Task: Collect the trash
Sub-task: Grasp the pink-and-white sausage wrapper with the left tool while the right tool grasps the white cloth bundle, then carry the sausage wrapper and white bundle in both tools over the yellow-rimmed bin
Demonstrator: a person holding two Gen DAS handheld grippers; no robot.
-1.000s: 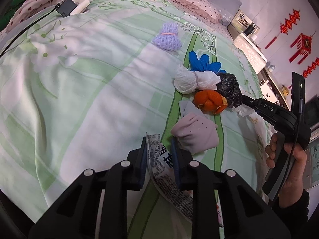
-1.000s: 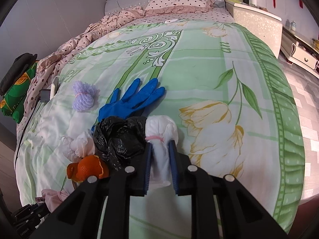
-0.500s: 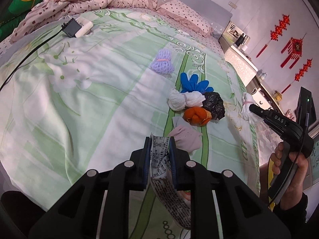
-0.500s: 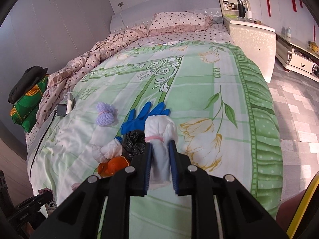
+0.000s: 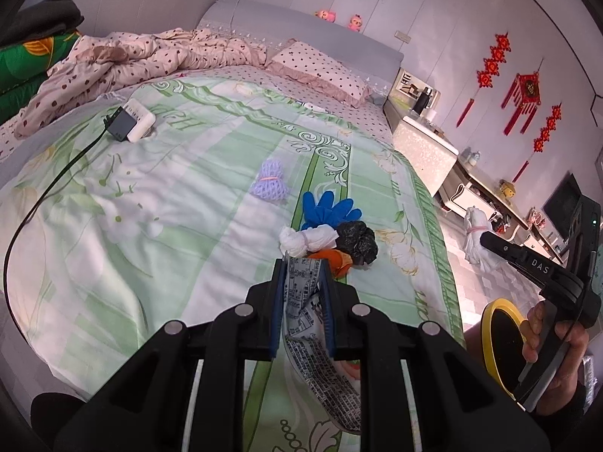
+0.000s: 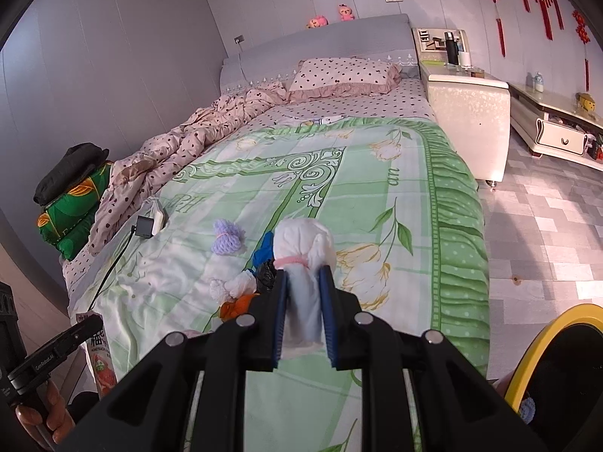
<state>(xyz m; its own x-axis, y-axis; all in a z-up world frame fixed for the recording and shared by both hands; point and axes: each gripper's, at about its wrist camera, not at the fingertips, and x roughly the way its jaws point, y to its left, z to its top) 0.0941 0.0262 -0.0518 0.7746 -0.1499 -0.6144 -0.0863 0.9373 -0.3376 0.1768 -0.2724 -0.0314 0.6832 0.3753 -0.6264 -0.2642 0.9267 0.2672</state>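
Between the left fingers (image 5: 303, 293) sits a flattened printed drink carton (image 5: 314, 324), pinched near its top edge, with the rest of it hanging down below the pads. Those fingers stand narrow, clamped on the carton, above the near end of the bed (image 5: 150, 203). Just past their tips lies a small heap of trash on the green floral cover: a knotted white bag (image 5: 307, 239), a crumpled black bag (image 5: 356, 241), an orange scrap (image 5: 337, 258) partly hidden behind the right pad, and a blue glove (image 5: 328, 209) beyond them. Farther ahead and a little to the left rests a lilac mesh bundle (image 5: 269, 184). Well off to the left, near the rumpled dotted quilt (image 5: 124, 64), a charger block (image 5: 130, 124) trails a black cable toward the near edge.

Held by the right fingers (image 6: 303, 301) is a white bundle tied with a pink band (image 6: 303, 275); its tied head stands up beyond the tips and its lower part is squeezed between the pads, so these fingers are also narrow and gripping. Seen from the left camera, that bundle hangs clear of the bed, out over the tiled floor (image 6: 546, 233). Below and to the right of the right fingers shows the yellow rim of a bin (image 6: 535, 354). Off to their lower left, the left gripper and its carton appear beside the bed's corner.
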